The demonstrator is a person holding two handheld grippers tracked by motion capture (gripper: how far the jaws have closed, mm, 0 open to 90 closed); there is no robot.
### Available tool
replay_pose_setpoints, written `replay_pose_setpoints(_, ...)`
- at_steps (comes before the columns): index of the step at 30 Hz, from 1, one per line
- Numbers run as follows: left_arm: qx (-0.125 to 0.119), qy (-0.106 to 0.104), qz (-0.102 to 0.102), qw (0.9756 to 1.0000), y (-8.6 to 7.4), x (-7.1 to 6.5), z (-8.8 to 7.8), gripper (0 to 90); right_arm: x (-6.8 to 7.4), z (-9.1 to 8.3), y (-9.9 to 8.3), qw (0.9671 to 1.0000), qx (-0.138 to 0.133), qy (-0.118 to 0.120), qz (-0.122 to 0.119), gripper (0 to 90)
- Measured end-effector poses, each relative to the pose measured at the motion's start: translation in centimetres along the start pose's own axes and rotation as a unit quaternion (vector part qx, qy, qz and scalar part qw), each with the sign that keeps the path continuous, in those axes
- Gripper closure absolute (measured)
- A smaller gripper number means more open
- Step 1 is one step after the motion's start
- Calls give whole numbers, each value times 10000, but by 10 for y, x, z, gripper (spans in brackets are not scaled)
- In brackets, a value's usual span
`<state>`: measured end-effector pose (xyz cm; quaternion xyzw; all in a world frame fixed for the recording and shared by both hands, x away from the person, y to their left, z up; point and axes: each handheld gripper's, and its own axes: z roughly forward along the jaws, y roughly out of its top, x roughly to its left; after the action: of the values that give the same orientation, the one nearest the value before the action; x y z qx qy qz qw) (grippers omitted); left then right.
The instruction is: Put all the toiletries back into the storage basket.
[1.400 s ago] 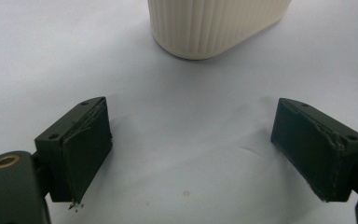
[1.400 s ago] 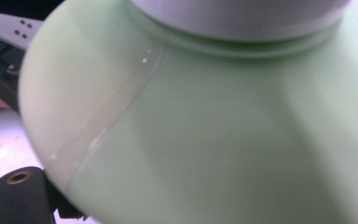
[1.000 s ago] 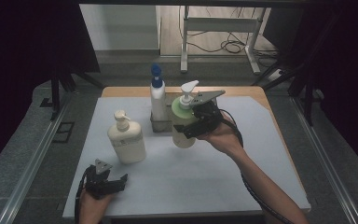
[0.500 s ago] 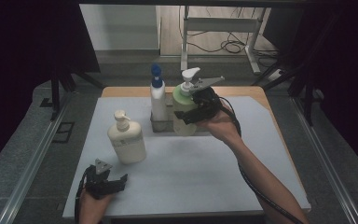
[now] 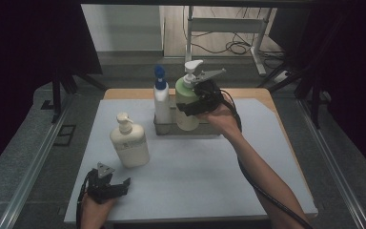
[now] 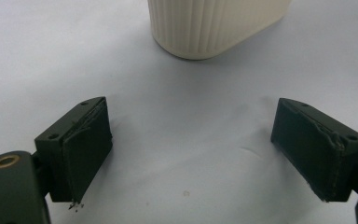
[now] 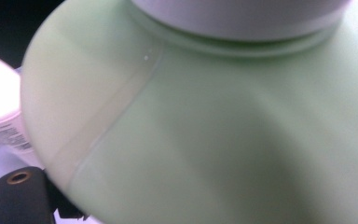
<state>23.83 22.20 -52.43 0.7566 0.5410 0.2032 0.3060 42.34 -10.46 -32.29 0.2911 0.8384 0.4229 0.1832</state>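
Observation:
A pale green pump bottle [image 5: 185,104] stands upright at the grey tray [image 5: 205,129], just right of a white bottle with a blue cap [image 5: 161,98]. My right gripper [image 5: 196,104] is shut on the green bottle's upper body from the right. In the right gripper view the green bottle [image 7: 214,140] is pressed close, with one black finger [image 7: 16,198] at the bottom left. Whether the bottle rests in the tray I cannot tell. My left gripper [image 5: 110,185] lies open on the mat at the front left, and nothing is between its fingers [image 6: 81,149].
A cream pump bottle [image 5: 129,142] stands on the white mat [image 5: 248,162] left of centre, and its ribbed base [image 6: 214,25] is just ahead of the left gripper. The white bottle [image 7: 0,112] stands beside the green one. Metal rails run along both table sides.
The right gripper has carried the green bottle away from the person and slightly upward, to the tray beside the blue-capped bottle. The left gripper has stayed where it was.

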Motion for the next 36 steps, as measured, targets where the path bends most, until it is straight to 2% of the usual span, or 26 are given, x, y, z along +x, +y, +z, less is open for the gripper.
replay_pose_setpoints(15, 0, -8, -1, 10000, 0, 0, 0, 119, -14, 19, 10, 9994, 25, -295, 175, 124)
replay_pose_setpoints(20, 0, -8, -2, 10000, 0, 0, 0, 119, -23, 30, 9, 9985, 66, -394, 368, 124)
replay_pose_setpoints(23, 2, -9, -3, 10000, 0, 0, 0, 119, -27, 36, 7, 9981, 102, -456, 403, 124)
replay_pose_setpoints(36, 16, -7, -9, 10000, 0, 0, 0, 119, -35, 57, 3, 9970, 212, -633, 391, 124)
